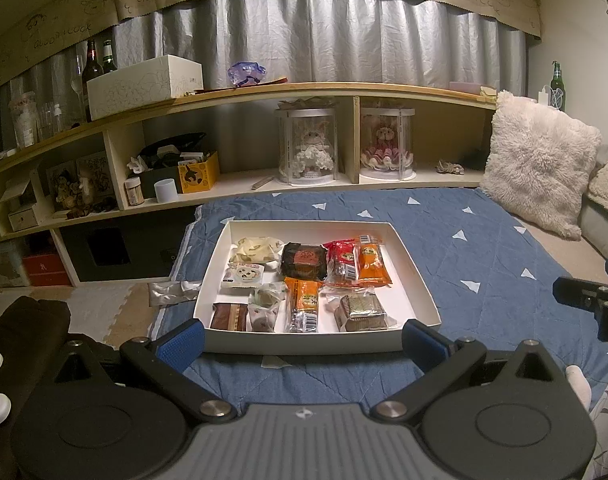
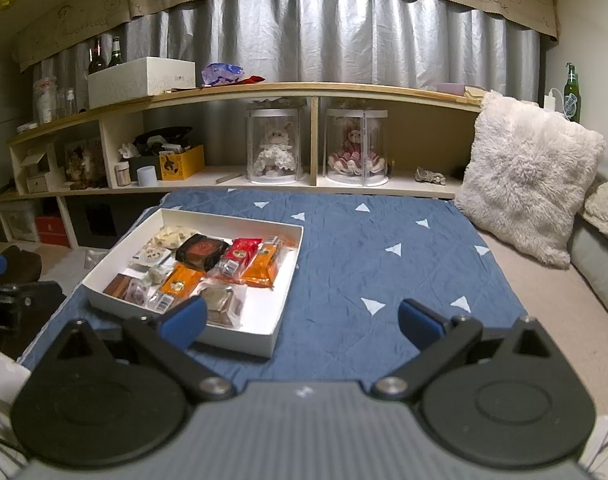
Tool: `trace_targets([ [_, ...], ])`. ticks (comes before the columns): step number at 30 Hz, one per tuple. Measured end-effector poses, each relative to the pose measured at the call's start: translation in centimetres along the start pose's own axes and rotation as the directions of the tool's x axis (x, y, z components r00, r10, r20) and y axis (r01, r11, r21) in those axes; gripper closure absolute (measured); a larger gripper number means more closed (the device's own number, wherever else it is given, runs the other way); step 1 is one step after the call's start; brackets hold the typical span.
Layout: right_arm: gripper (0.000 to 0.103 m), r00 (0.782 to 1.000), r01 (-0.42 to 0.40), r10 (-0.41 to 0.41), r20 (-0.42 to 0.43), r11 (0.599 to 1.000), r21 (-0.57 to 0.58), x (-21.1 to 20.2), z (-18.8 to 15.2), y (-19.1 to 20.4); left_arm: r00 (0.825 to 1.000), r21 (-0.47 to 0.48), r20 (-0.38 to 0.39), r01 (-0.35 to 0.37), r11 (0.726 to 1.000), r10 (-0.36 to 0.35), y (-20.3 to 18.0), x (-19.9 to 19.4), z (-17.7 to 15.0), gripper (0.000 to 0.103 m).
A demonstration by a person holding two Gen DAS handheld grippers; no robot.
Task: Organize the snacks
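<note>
A white tray (image 1: pixel 408 264) lies on a blue quilt and holds several wrapped snacks: orange packs (image 1: pixel 371 261), a red pack (image 1: pixel 340 258), a dark cake pack (image 1: pixel 304 260), a clear-wrapped cake (image 1: pixel 360 312) and a brown bar (image 1: pixel 229 317). My left gripper (image 1: pixel 304 342) is open and empty, just before the tray's near wall. In the right wrist view the tray (image 2: pixel 284 272) lies to the left. My right gripper (image 2: pixel 302 322) is open and empty over the quilt, at the tray's near right corner.
The blue quilt (image 2: pixel 384 264) with white triangles covers the surface. A fluffy white pillow (image 2: pixel 524 184) leans at the right. A wooden shelf (image 1: pixel 288 92) with doll cases, boxes and bottles runs along the back. A small paper scrap (image 1: pixel 275 362) lies before the tray.
</note>
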State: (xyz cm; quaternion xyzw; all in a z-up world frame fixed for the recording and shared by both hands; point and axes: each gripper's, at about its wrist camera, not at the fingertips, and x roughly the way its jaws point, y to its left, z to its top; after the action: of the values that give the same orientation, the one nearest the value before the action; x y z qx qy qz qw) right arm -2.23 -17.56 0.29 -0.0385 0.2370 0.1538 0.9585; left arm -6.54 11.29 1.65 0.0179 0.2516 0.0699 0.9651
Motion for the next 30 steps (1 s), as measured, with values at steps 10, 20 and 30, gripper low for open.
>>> trace_targets([
  [10,0.001,1.000,-0.001,0.001,-0.001,1.000,-0.002,0.04,0.00,-0.11,1.000,0.000,-0.001,0.000,1.000,0.000,-0.05,-0.01,-0.01,0.000],
  [20,0.001,1.000,-0.006,0.006,-0.006,1.000,-0.006,0.12,-0.06,-0.30,1.000,0.000,-0.001,0.000,1.000,0.000,-0.05,-0.02,0.01,0.000],
  [30,0.001,1.000,-0.008,0.008,-0.008,1.000,-0.007,0.14,-0.10,-0.31,1.000,0.000,-0.001,0.000,1.000,0.000,-0.19,0.00,-0.06,0.000],
])
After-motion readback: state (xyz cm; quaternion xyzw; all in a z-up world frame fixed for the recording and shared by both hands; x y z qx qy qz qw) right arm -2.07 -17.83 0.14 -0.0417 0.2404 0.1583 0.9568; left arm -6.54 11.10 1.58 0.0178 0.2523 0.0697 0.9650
